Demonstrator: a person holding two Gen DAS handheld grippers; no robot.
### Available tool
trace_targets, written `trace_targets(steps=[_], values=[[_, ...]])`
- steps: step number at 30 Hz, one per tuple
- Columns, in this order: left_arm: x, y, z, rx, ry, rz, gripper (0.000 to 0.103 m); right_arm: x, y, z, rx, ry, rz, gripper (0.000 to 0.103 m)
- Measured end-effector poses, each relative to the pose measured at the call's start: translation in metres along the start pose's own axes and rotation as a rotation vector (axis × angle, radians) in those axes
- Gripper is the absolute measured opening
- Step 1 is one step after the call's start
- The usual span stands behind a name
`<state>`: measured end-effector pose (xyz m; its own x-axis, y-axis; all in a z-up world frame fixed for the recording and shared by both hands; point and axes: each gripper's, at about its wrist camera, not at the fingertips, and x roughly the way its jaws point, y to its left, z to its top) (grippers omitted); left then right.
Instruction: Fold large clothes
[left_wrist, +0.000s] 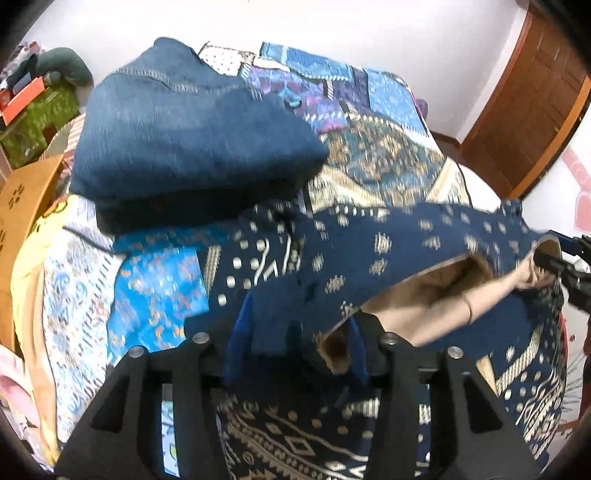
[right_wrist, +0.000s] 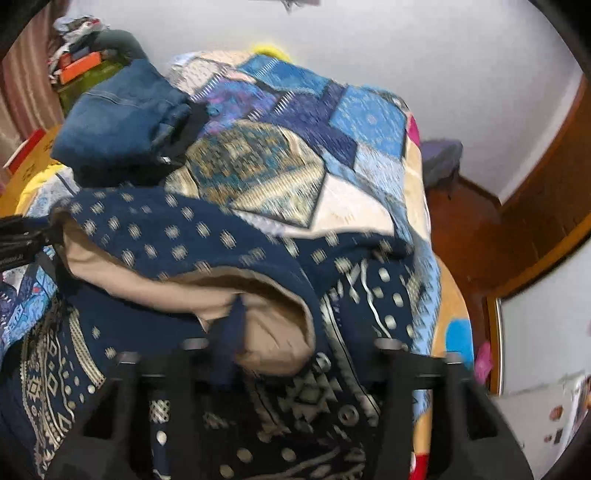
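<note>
We see navy patterned garment beside folded jeans on bed; left hand-held gripper and right hand-held gripper released, fingertips seemingly buried under blurred cloth.

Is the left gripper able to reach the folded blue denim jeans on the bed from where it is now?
Probably yes. The folded blue denim jeans lie uncovered beyond the left gripper; only the navy patterned garment lies between, low on the patchwork bedspread.

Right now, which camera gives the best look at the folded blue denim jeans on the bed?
The left wrist view: the folded blue denim jeans fill its upper left, with stitched seams and stacked layers visible. The right wrist view shows them smaller, farther off at upper left, and blurrier.
</note>
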<state>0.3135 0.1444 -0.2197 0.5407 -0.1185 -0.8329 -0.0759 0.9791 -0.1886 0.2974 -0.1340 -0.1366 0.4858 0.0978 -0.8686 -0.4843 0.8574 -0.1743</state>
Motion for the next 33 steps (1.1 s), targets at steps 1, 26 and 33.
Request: trace_targets(steps=[1, 26, 33], values=[[0.002, 0.000, 0.005, 0.000, 0.000, -0.005, 0.048, 0.003, 0.002, 0.003, -0.011, -0.004, -0.003, 0.057], [-0.022, -0.056, 0.042, 0.168, -0.066, -0.122, 0.006, -0.011, -0.022, 0.024, 0.190, -0.049, 0.221, 0.007], [-0.080, -0.068, 0.017, 0.205, -0.107, -0.103, 0.006, -0.053, -0.016, -0.004, 0.189, -0.077, 0.226, 0.007]])
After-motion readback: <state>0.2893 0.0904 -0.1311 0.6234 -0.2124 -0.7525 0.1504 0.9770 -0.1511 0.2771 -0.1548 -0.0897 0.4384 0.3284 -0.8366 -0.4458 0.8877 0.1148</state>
